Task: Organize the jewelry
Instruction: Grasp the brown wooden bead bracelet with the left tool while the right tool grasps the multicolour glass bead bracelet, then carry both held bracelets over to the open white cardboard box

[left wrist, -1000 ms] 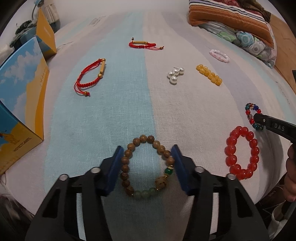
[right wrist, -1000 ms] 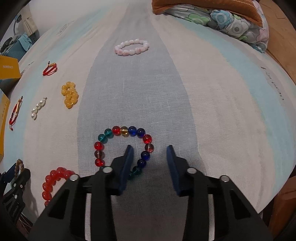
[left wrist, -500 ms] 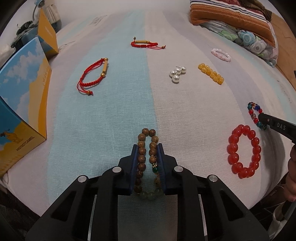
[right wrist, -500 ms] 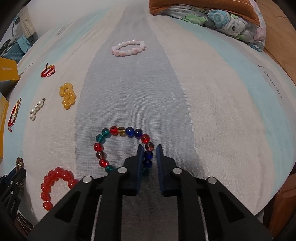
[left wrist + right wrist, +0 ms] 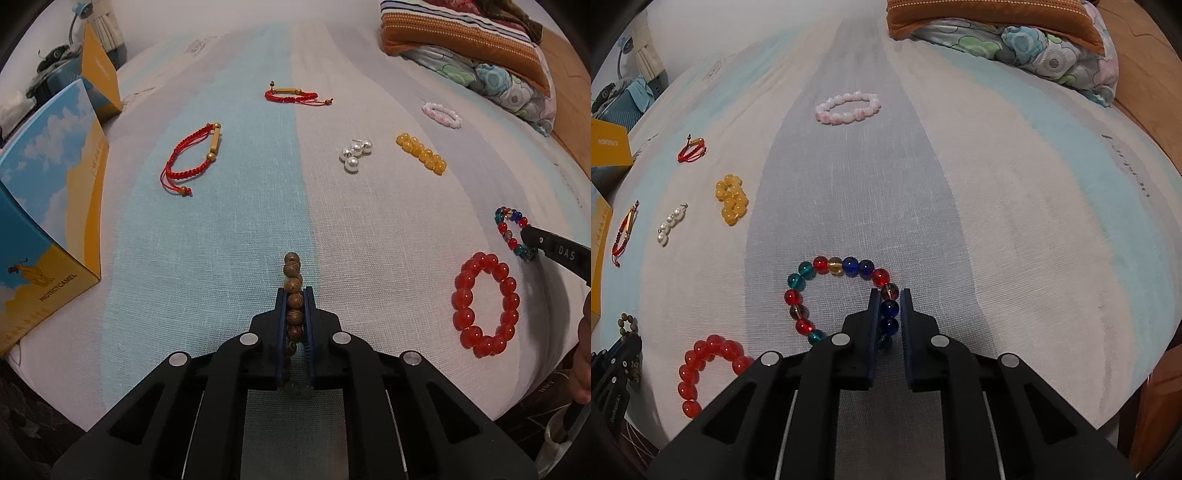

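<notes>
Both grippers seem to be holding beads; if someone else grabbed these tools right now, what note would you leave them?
Left gripper: shut on the wooden bead bracelet, squeezed flat.
Right gripper: shut on one side of the multicolored bead bracelet.
On the striped cloth: red bead bracelet, yellow beads, pearl earrings, pink bracelet, two red cord bracelets.
Done: both bracelets gripped. Left: carry them wherever they belong, then the rest; no destination is evident.

Bedsheet (image 5: 1015, 221) looks like coarse woven cloth, matt. Brown bracelet (image 5: 293, 280) reads as wood beads – dull grain. The multicolor bracelet (image 5: 846, 266) and red bracelet (image 5: 485, 302) are glossy, glassy. Pearls (image 5: 355, 154) shiny, the box (image 5: 48, 206) smooth printed cardboard.
</notes>
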`<state>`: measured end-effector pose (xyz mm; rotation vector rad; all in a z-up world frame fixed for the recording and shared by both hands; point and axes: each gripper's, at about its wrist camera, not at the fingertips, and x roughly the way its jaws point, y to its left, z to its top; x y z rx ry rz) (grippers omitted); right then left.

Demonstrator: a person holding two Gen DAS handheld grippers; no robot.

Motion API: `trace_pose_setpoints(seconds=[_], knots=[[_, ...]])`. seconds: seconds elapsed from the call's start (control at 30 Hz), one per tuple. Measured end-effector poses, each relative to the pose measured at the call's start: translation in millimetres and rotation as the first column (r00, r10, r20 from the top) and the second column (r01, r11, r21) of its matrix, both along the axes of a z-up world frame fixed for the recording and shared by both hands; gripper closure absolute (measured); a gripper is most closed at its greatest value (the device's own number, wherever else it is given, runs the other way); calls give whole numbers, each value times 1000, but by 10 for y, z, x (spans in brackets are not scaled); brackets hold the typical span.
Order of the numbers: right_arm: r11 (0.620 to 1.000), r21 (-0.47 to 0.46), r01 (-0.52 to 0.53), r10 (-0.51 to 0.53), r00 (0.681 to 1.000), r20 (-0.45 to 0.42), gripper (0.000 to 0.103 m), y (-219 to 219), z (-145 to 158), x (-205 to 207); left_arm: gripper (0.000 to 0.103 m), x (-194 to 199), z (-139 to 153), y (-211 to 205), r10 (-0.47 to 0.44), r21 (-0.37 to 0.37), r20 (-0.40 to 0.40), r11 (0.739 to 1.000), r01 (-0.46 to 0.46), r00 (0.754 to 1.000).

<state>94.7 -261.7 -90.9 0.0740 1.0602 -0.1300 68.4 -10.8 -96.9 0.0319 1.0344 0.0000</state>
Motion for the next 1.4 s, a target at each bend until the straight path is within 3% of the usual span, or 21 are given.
trace_pose_setpoints(seconds=[1.4], knots=[[998,48,-29,25,997,79,94,-11,274,-127,96,-81,410,9,6,-29,79,1000,-4,997]])
